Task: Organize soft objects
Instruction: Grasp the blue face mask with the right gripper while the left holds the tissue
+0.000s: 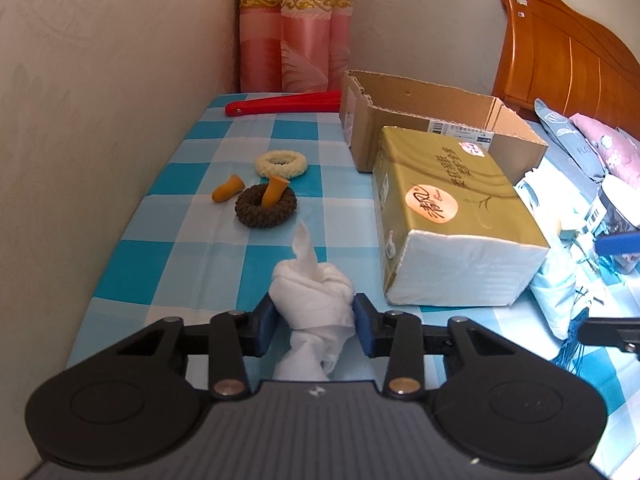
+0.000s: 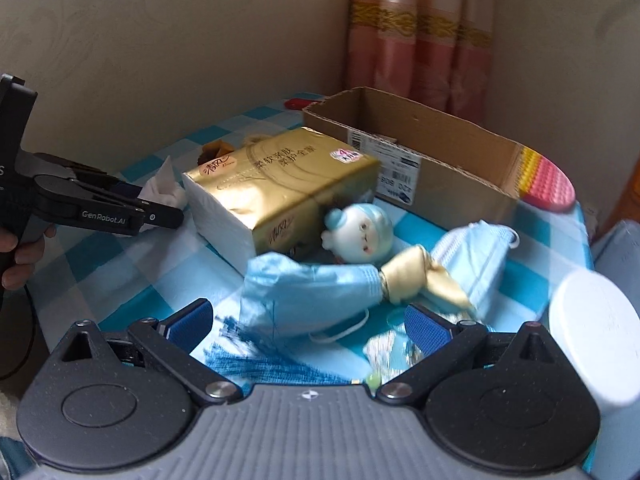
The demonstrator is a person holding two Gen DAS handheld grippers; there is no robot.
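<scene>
White "GenRobot.AI" lettering marks the left gripper [image 2: 160,210], clamped on a white cloth [image 1: 314,300]; right gripper [image 2: 308,326] fingers apart.

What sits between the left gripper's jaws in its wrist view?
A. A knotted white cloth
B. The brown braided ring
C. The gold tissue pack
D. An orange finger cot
A: the knotted white cloth lies between the left gripper's blue pads, which press its sides.

I see soft daylight in both views, brightest at my left view's lower right, where the checked blue-and-white cloth [image 1: 616,432] blows out. My right view is motion-blurred, smearing the pale blue face mask [image 2: 304,296]. Fisheye bends and darkens every corner.
</scene>
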